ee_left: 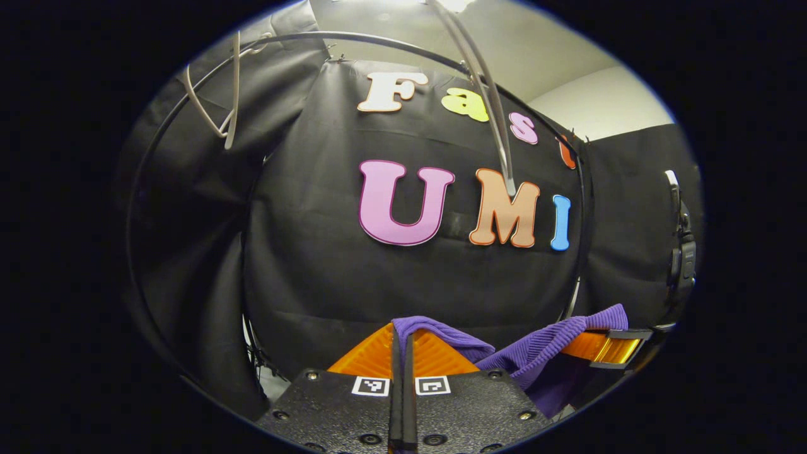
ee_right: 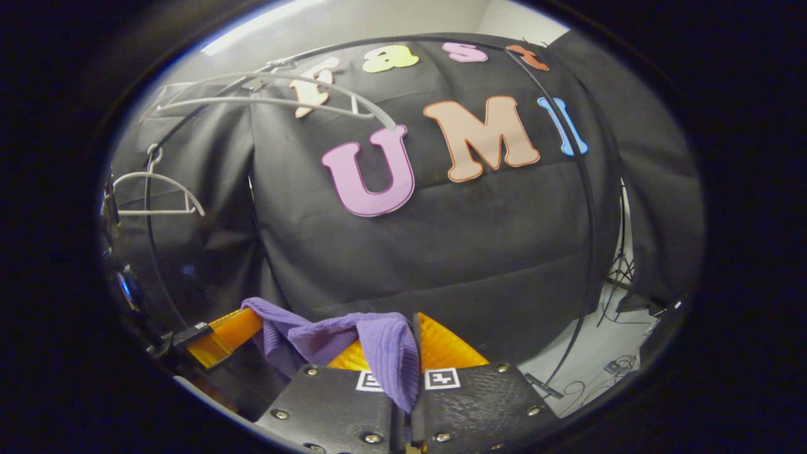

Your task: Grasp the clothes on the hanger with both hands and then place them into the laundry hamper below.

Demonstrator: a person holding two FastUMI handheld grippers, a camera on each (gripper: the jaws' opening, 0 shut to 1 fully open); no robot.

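Far-left hanger: in your left gripper view a pale hanger point(ee_left: 222, 107) hangs on the black rail point(ee_left: 353, 39) at upper left, nothing on it.
Left gripper: your left gripper point(ee_left: 401, 353) has its fingers pressed flat together, and a fold of the purple garment point(ee_left: 441, 337) comes out from between them at the tips. You have it pinched.
Garment: the ribbed purple cloth runs from your left fingers off to the right, sagging in the middle, then climbs to the other gripper.
Second hanger: a pale hanger point(ee_left: 488, 101) slants down from the rail in front of the booth wall, bare, above the cloth.
Right gripper, seen from the left: your right gripper point(ee_left: 608, 347) sits at the lower right with the purple cloth draped over its top edge.
Right gripper view, left side: your left gripper point(ee_right: 217, 337) is at lower left, cloth trailing from it.
Right gripper, own view: your right gripper point(ee_right: 410, 353) is closed down tight, a thick fold of purple garment point(ee_right: 388, 350) caught between the fingers and hanging over the left one.
Hangers above: two bare pale hangers, one point(ee_right: 157, 192) far left, one point(ee_right: 277, 94) on the rail point(ee_right: 567, 157).
Floor: pale floor with cables point(ee_right: 621, 366) at lower right.
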